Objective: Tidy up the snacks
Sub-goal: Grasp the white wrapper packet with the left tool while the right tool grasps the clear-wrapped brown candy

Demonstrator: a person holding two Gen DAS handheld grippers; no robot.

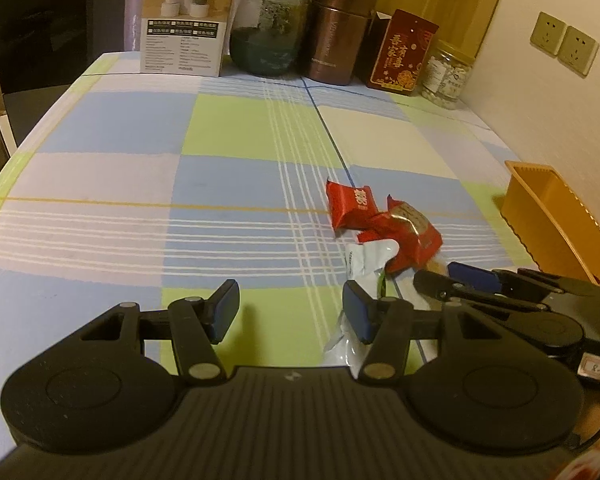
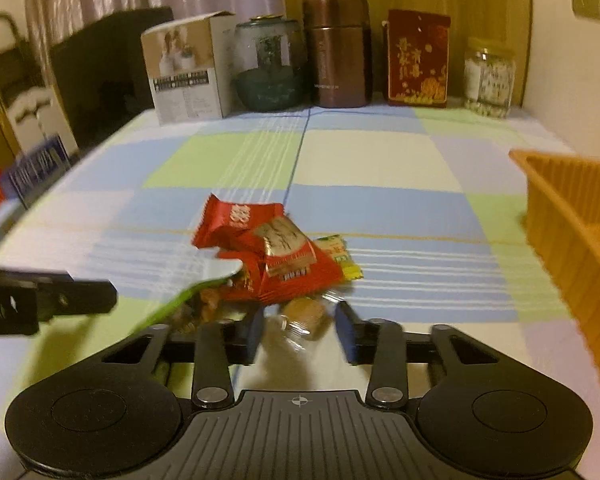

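A heap of snack packets lies on the checked tablecloth (image 1: pixel 100 184): two red packets (image 1: pixel 352 204) (image 2: pixel 236 220), a white and green packet (image 1: pixel 366 260) (image 2: pixel 204 280) and a yellow-green one (image 2: pixel 342 258). My right gripper (image 2: pixel 300 332) (image 1: pixel 452 280) sits at the near edge of the heap, its pads against a clear-wrapped brown candy (image 2: pixel 304 314). My left gripper (image 1: pixel 290 312) stands open over bare cloth, its right finger resting above the white and green packet. An orange basket (image 1: pixel 560 232) (image 2: pixel 572 216) stands at the right.
Along the back stand a white box (image 1: pixel 184 20), a glass jar (image 1: pixel 268 32), a brown canister (image 1: pixel 338 28), a red box (image 1: pixel 400 52) and a clear jar of white pieces (image 1: pixel 446 76). A wall with sockets (image 1: pixel 564 42) closes the right side.
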